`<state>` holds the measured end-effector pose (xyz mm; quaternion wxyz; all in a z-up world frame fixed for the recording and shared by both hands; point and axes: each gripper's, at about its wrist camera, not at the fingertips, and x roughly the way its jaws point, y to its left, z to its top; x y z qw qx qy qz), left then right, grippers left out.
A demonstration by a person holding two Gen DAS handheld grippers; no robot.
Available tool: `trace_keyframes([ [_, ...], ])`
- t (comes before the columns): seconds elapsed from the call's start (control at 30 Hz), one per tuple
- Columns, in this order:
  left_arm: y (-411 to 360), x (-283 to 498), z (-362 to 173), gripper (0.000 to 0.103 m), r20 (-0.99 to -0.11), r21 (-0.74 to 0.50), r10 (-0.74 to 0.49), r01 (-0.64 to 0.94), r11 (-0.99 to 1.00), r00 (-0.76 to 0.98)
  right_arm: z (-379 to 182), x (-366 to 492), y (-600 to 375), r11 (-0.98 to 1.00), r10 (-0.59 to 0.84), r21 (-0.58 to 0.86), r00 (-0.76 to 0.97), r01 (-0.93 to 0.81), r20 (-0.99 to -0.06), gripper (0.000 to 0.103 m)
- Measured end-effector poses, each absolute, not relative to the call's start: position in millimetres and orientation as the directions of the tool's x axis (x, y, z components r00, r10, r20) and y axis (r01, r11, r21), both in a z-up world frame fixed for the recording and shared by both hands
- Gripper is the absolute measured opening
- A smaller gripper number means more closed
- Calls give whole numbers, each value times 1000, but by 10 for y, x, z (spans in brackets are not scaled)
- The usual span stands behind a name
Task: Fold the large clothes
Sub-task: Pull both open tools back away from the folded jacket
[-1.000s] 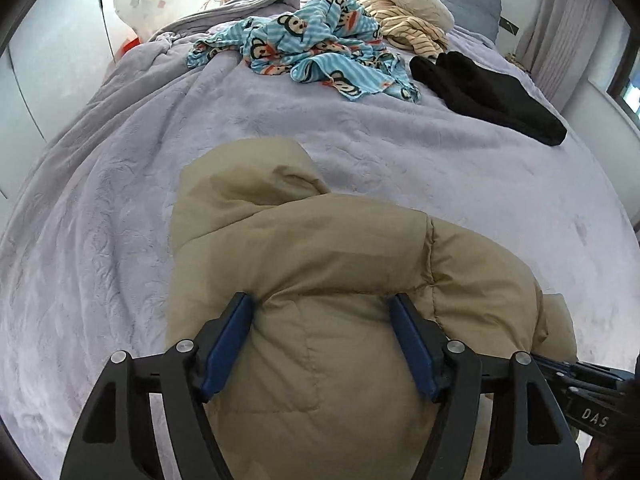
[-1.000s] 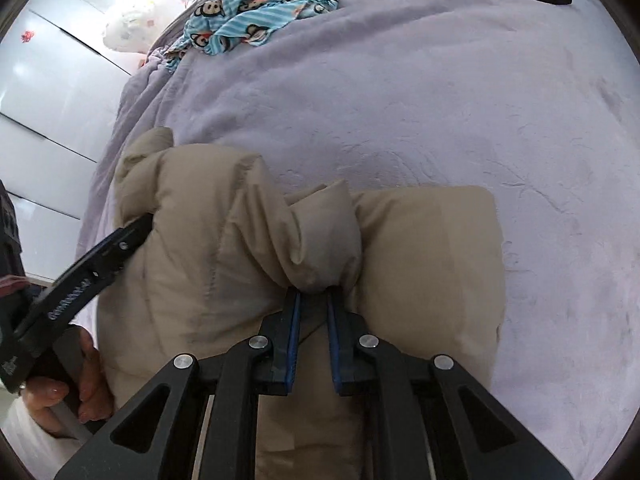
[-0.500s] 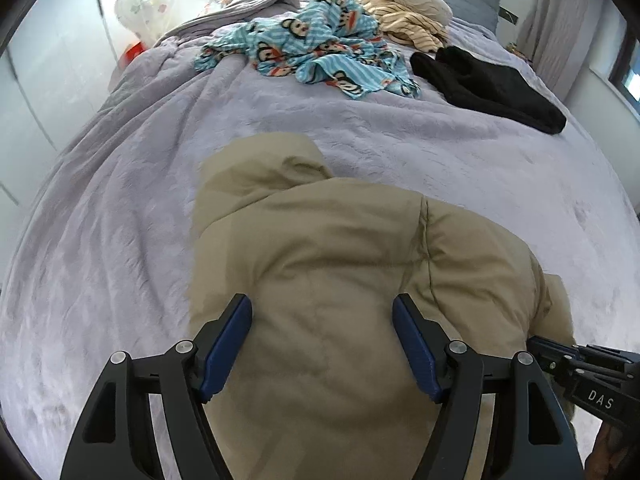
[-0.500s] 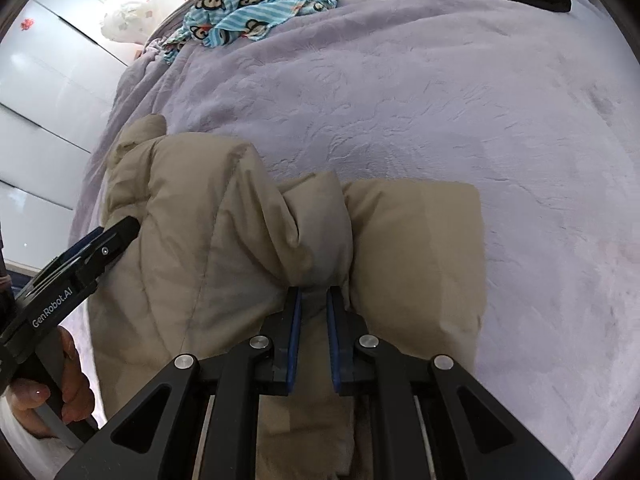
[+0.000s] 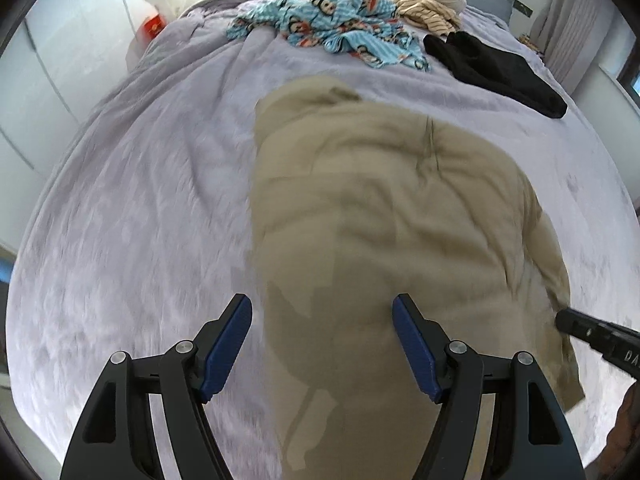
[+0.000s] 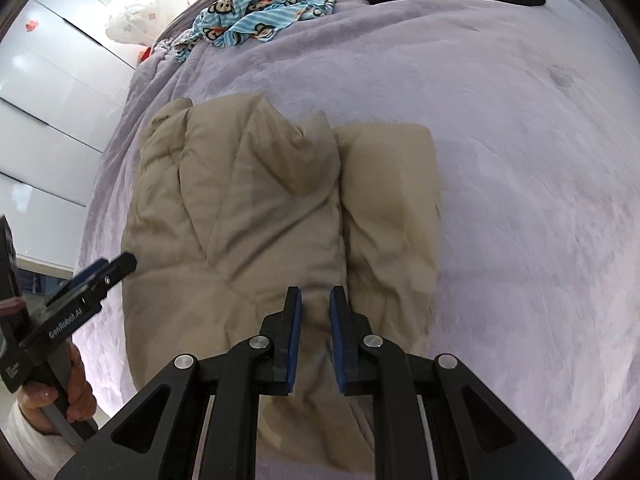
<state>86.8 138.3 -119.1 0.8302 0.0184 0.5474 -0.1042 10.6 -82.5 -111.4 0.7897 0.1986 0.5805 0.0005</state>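
A tan puffer jacket (image 5: 384, 208) lies folded in a bundle on the lilac bed cover (image 5: 140, 200); it also shows in the right wrist view (image 6: 256, 208). My left gripper (image 5: 322, 312) is open wide and empty, held above the jacket's near left edge. My right gripper (image 6: 315, 298) has its jaws slightly parted above the jacket's near part, with fabric showing through the gap; no fold is pinched. Its tip shows at the right edge of the left wrist view (image 5: 592, 332). The left gripper shows at the left in the right wrist view (image 6: 92, 276).
At the far end of the bed lie a blue monkey-print garment (image 5: 340, 28), a cream knit piece (image 5: 424, 0) and a black garment (image 5: 496, 68). White wardrobe doors (image 6: 44, 76) stand to the left. A curtain (image 5: 568, 32) hangs at the far right.
My right gripper has let go of the jacket fold it pinched and its jaws have parted a little. My left gripper has shifted left and back from the jacket. The jacket now lies flatter.
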Motion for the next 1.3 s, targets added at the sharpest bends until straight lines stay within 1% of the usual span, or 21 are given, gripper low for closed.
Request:
trace_keyframes([
  [0.2, 1599, 421, -1191, 73, -921, -107, -165, 176, 978, 354, -973, -269, -764, 915, 224, 315, 330, 252, -917, 16],
  [0.3, 1661, 289, -1198, 73, -931, -116, -172, 185, 976, 323, -944, -428, -740, 916, 222, 306, 306, 260, -926, 16],
  [0.43, 1702, 164, -1130, 73, -931, -115, -171, 184, 976, 324, -918, -582, -697, 915, 220, 299, 285, 271, -933, 16],
  [0.63, 1674, 9, -939, 73, -922, -129, -178, 160, 979, 345, -825, -654, -648, 923, 228, 296, 270, 246, -936, 16],
  [0.8, 1549, -134, -829, 73, -926, -104, -160, 177, 979, 342, -752, -715, -667, 925, 237, 305, 283, 228, -929, 16],
  [0.83, 1524, -197, -803, 76, -928, -105, -160, 176, 979, 337, -748, -736, -671, 924, 236, 304, 280, 231, -930, 16],
  [0.87, 1514, -242, -781, 83, -928, -108, -162, 173, 979, 336, -742, -762, -675, 922, 241, 308, 277, 233, -930, 16],
  [0.9, 1507, -291, -749, 95, -925, -111, -163, 168, 980, 342, -729, -777, -675, 921, 244, 311, 277, 233, -929, 16],
  [0.93, 1500, -337, -713, 100, -920, -110, -161, 161, 981, 356, -705, -803, -677, 921, 246, 313, 279, 230, -928, 16],
  [1.07, 1445, -501, -572, 101, -911, -87, -140, 150, 985, 389, -550, -906, -698, 932, 235, 301, 296, 203, -926, 17],
  [1.1, 1440, -529, -552, 101, -909, -91, -142, 145, 985, 391, -517, -926, -707, 934, 231, 298, 299, 199, -926, 20],
  [1.13, 1428, -579, -508, 102, -907, -93, -141, 138, 986, 397, -487, -948, -714, 936, 227, 293, 302, 197, -926, 31],
  [1.17, 1422, -608, -478, 102, -905, -88, -135, 132, 987, 403, -450, -974, -728, 937, 221, 289, 308, 194, -925, 46],
  [1.2, 1415, -640, -440, 102, -903, -82, -128, 127, 989, 410, -408, -1003, -739, 939, 218, 288, 318, 189, -923, 50],
  [1.3, 1411, -755, -329, 102, -899, -73, -110, 103, 992, 424, -295, -1079, -740, 942, 225, 293, 334, 167, -915, 52],
])
